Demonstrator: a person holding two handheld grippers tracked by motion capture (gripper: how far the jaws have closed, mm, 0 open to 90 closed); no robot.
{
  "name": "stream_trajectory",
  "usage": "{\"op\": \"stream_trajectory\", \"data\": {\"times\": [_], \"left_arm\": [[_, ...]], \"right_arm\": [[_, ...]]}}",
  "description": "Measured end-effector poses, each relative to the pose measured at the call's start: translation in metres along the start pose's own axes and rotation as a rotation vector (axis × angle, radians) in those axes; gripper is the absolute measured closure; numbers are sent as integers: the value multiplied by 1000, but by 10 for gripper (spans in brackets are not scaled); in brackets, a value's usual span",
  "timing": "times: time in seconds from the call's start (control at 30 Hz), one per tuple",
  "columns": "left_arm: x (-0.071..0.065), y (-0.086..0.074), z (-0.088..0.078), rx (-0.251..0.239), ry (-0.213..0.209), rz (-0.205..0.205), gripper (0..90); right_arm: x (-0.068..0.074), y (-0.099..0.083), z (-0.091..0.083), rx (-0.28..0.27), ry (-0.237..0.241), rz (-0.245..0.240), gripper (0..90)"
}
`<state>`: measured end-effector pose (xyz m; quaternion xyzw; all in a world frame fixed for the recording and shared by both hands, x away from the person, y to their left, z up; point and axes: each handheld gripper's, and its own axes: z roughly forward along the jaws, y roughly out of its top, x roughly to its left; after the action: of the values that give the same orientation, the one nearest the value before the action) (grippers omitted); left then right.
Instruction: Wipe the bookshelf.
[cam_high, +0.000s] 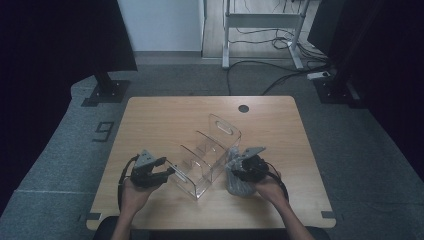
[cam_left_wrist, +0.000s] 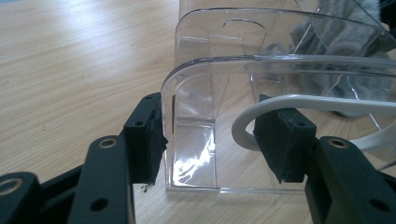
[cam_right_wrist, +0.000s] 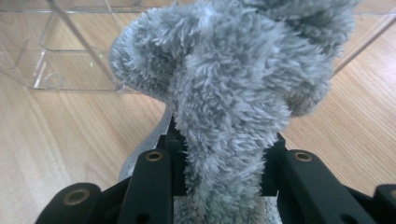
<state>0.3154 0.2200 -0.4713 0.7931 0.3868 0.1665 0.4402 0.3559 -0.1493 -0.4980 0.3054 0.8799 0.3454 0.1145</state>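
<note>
A clear acrylic organiser (cam_high: 207, 155) with several dividers lies slantwise on the wooden table (cam_high: 160, 115). My left gripper (cam_high: 167, 172) is at its near left end. In the left gripper view the jaws (cam_left_wrist: 210, 144) straddle the organiser's corner (cam_left_wrist: 169, 140): the left pad touches the wall's outer edge and the right pad stands apart from it. A grey fluffy cloth item (cam_high: 237, 187) stands on the table against the organiser's right side. My right gripper (cam_high: 239, 170) is shut on it, and its pile bulges up between the jaws (cam_right_wrist: 224, 163). The item's upper part (cam_right_wrist: 224, 84) hides some of the organiser (cam_right_wrist: 70, 60).
A round cable hole (cam_high: 243, 108) sits near the table's far edge. Dark stands (cam_high: 105, 87) and a metal desk frame (cam_high: 260, 22) with floor cables stand beyond the table. Bare wood lies along the left side and the far half of the tabletop.
</note>
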Motion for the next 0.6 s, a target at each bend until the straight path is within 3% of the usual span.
{"op": "stream_trajectory", "data": {"times": [0.27,0.6], "left_arm": [[0,-1,0,-6,7,0,441],[-2,1,0,2,17,-4,441]], "right_arm": [[8,-2,-22,-50,52,-16,656],[33,7,-10,-34,141,-80,655]]}}
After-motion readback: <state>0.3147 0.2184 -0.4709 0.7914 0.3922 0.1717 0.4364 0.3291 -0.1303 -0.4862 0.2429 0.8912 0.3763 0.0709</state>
